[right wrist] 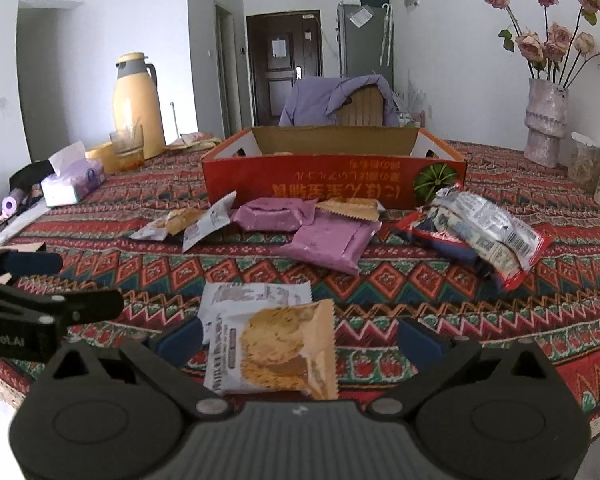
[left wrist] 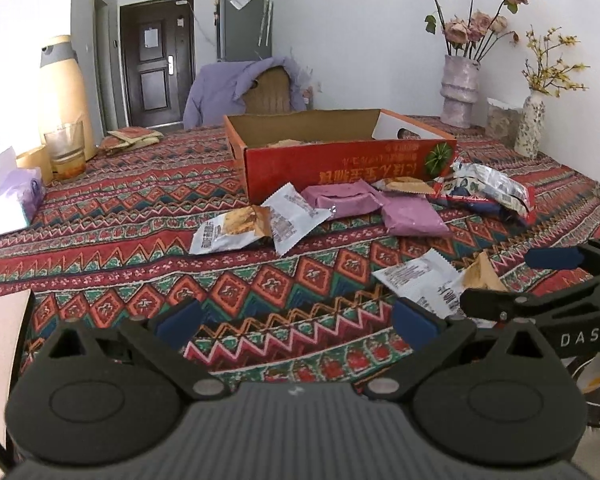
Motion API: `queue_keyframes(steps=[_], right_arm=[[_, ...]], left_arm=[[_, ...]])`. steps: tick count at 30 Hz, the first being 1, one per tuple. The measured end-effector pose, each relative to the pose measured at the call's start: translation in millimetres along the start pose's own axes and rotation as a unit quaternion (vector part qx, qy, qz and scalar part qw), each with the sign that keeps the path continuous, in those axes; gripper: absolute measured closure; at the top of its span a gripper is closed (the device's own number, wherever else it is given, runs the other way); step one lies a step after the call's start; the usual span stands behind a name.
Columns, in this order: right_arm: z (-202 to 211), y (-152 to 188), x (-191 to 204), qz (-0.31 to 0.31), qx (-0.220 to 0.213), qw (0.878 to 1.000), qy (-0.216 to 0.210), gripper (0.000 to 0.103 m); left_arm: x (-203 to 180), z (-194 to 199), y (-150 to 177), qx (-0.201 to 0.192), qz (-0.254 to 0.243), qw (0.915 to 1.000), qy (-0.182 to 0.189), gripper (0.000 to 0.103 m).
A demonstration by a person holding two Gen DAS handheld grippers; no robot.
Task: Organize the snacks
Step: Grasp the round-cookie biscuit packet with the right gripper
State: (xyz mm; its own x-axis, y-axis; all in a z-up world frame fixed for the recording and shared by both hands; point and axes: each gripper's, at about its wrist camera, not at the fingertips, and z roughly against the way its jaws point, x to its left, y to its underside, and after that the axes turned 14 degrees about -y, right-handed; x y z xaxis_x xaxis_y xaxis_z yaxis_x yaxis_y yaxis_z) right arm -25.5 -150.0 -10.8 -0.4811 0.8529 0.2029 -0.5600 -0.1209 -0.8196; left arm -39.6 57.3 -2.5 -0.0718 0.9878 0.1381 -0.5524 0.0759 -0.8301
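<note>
1. Nearest, the right gripper (right wrist: 300, 340) hangs released, its fingers either side of a biscuit packet (right wrist: 272, 350) on the tabletop (right wrist: 440, 296).
2. Left of it, the left gripper (left wrist: 296, 316) is released, grasping nothing.
3. Farther off, purple packets (right wrist: 296, 224) lie before the red box (right wrist: 332, 184).

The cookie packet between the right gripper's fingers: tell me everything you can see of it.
The cookie packet is a flat sealed pouch, white on its left and tan on its right, printed with round oat-like cookies; the material looks like thin plastic film. It lies face up on the patterned tablecloth, partly overlapping a second white packet behind it. The right gripper is open, fingers on either side; contact is unclear.
</note>
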Motion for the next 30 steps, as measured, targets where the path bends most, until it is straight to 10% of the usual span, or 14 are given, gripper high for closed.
queue_keyframes(steps=[9,16,30], right_arm=[[-17,4,7,-0.007,0.025,0.999,0.018,0.001],[-22,6,5,-0.014,0.03,0.999,0.013,0.028],[-12,6,-5,-0.028,0.01,0.999,-0.014,0.047]], left_arm=[[7,-11,2,0.011,-0.003,0.9998,0.018,0.0],[4,-9,2,0.008,-0.003,0.9996,0.026,0.0],[-4,-9,0,0.012,-0.003,0.9996,0.027,0.0]])
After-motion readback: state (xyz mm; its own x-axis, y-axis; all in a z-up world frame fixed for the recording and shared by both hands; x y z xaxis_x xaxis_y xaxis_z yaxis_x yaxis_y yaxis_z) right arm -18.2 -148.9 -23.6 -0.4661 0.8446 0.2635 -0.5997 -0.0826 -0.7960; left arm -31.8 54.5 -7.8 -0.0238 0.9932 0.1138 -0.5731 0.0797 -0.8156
